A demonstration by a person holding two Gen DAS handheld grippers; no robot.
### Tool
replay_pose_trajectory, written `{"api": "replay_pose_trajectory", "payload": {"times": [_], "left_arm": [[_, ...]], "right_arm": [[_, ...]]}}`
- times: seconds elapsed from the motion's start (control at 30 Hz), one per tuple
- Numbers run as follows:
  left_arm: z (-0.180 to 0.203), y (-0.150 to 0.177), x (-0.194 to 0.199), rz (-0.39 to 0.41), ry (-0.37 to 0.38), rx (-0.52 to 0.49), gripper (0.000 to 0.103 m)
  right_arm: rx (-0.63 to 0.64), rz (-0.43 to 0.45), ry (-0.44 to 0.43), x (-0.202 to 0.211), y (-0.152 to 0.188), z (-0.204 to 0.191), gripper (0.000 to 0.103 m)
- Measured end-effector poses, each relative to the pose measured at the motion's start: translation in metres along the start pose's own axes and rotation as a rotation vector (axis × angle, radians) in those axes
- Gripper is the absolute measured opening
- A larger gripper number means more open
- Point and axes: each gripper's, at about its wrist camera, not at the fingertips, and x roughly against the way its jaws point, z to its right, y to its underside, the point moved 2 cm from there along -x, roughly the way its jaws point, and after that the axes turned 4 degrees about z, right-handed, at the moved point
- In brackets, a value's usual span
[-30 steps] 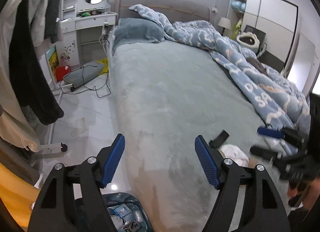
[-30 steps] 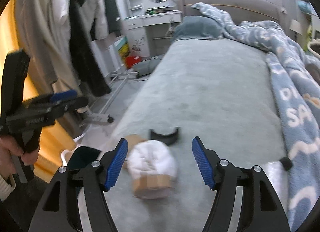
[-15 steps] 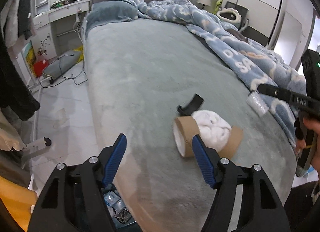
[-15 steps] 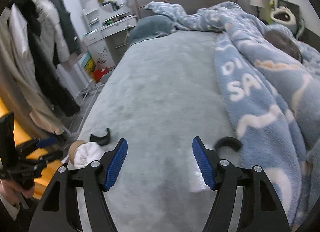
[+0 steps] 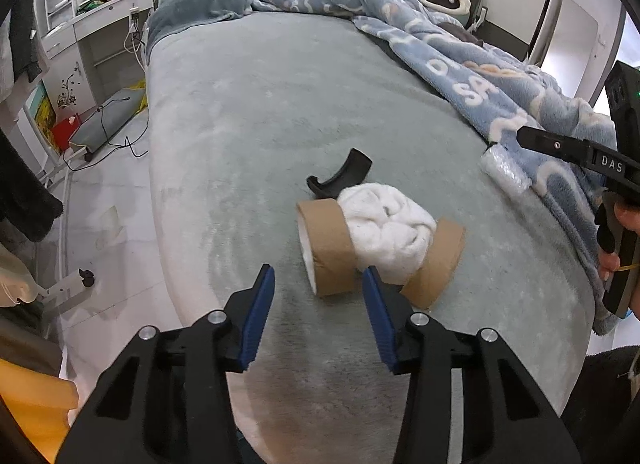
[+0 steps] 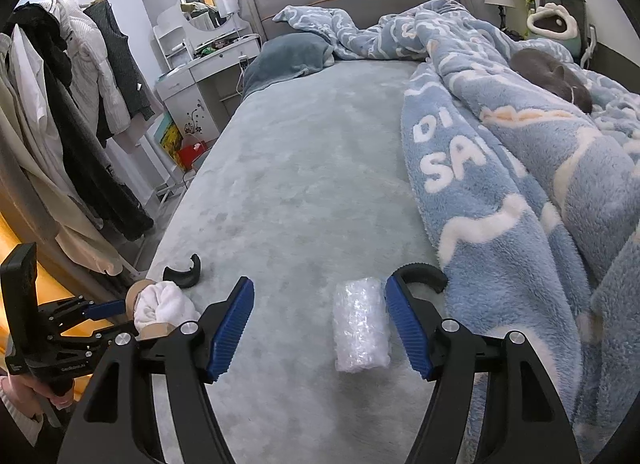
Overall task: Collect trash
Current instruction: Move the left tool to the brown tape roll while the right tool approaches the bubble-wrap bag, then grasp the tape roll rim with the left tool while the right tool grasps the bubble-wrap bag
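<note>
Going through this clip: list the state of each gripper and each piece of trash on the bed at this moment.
Left gripper: open, jaws just been closing, nothing between them, short of the tape rolls.
Right gripper: open, bubble wrap between its pads, not pressed.
Tape rolls: two, on edge, tissue wad between them.
Tissue wad: crumpled, on the bed.
Bubble wrap: rolled up, lying flat.
Black clips: one behind the rolls, one at the blanket's edge.

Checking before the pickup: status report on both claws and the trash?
Left claw open, closing toward cardboard roll. Right claw open around bubble wrap. Nothing blocking.
</note>
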Motion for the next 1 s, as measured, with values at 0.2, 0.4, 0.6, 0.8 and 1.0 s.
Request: {"api": "replay_pose_trajectory", "payload": {"times": [0.2,0.4,0.6,0.8,1.0], "left_arm": [[0.000,0.001,-0.008,-0.031,-0.028,-0.005,0.044],[0.002,0.000,-0.012,-0.036,-0.029,-0.007,0.030],[0.004,-0.002,-0.011,-0.026,-0.034,-0.016,0.024],[0.000,-0.002,-0.008,-0.018,-0.033,-0.007,0.024],[-0.007,-0.005,0.000,0.003,-0.040,0.014,0.024]], "right_arm": [[0.000,-0.004,0.001,0.003,0.001,0.004,0.070],[0.010,-0.039,0.011,-0.001,0.006,0.006,0.070],[0.023,-0.062,0.019,-0.007,0.010,0.006,0.070],[0.023,-0.088,0.034,-0.015,0.013,0.007,0.070],[0.045,-0.105,0.048,-0.023,0.013,0.001,0.070]]}}
